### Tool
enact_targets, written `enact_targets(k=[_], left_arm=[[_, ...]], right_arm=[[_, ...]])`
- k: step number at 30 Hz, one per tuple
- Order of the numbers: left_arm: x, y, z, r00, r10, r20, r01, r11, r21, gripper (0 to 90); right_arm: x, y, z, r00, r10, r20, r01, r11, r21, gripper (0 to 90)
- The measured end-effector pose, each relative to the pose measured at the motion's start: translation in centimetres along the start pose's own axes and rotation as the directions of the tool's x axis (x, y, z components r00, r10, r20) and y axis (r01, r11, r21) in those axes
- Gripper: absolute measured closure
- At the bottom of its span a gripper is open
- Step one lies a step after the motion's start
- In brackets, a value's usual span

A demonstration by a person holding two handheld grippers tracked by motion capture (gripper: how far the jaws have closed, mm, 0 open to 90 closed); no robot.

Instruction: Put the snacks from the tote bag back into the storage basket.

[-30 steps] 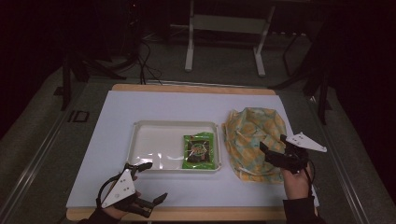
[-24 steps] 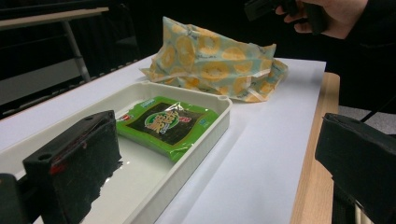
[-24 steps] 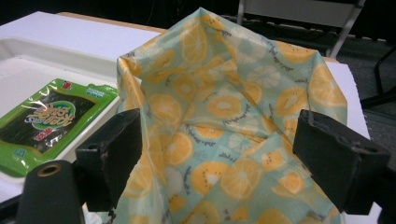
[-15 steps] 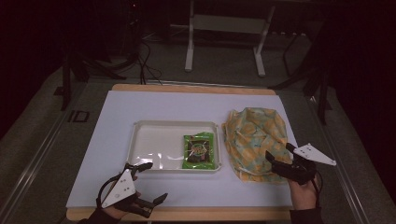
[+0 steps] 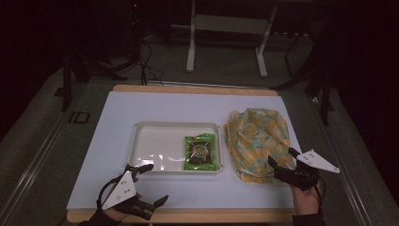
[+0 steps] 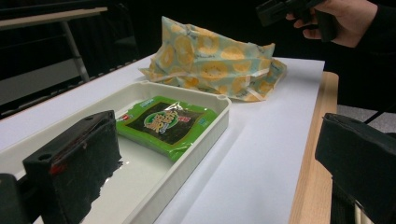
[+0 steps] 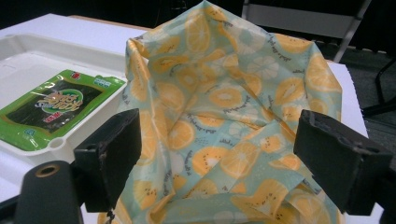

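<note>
A white tray [image 5: 150,143] sits mid-table with a green snack packet [image 5: 201,151] lying flat in its right half. To its right lies a crumpled bag printed with orange slices [image 5: 256,141]. My right gripper [image 5: 282,159] hovers open at the bag's near edge, jaws spread with nothing between them; in the right gripper view the bag [image 7: 233,116] lies just beyond the jaws and the packet [image 7: 51,107] is at left. My left gripper [image 5: 151,183] stands open near the table's front-left edge, just before the tray [image 6: 196,140], with the packet [image 6: 168,122] and the bag [image 6: 215,65] farther off.
The white table cover [image 5: 117,117] ends at a wooden front edge [image 5: 188,215]. Behind the table stand a metal frame [image 5: 226,37] and cables on the dark floor. In the left gripper view the other hand [image 6: 345,18] holds its gripper above the far corner.
My right gripper has drawn back toward the table's front edge, away from the bag's middle, jaws still open. The left gripper, the tray and the packet have stayed put.
</note>
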State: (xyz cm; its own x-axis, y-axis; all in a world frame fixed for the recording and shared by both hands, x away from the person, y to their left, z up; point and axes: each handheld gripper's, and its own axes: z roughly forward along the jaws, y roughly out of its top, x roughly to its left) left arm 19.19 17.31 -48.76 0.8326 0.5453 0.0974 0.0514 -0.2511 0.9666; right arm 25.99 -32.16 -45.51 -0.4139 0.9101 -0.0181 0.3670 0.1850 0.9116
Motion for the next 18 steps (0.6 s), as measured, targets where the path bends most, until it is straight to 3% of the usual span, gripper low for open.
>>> enact_targets(k=[7,18], left_arm=[[0.08,0.00,0.00,1.0000,-0.009,-0.003,0.009,1.0000,-0.002,0.4],[0.07,0.00,0.03,0.9999,-0.012,-0.007,0.012,0.9999,-0.001,0.4]], right_arm=[[-0.36,-0.20,-0.11,0.9997,0.021,0.015,-0.020,0.999,-0.029,15.0],[-0.09,-0.15,0.04,0.9991,-0.040,0.016,0.040,0.997,-0.063,15.4]])
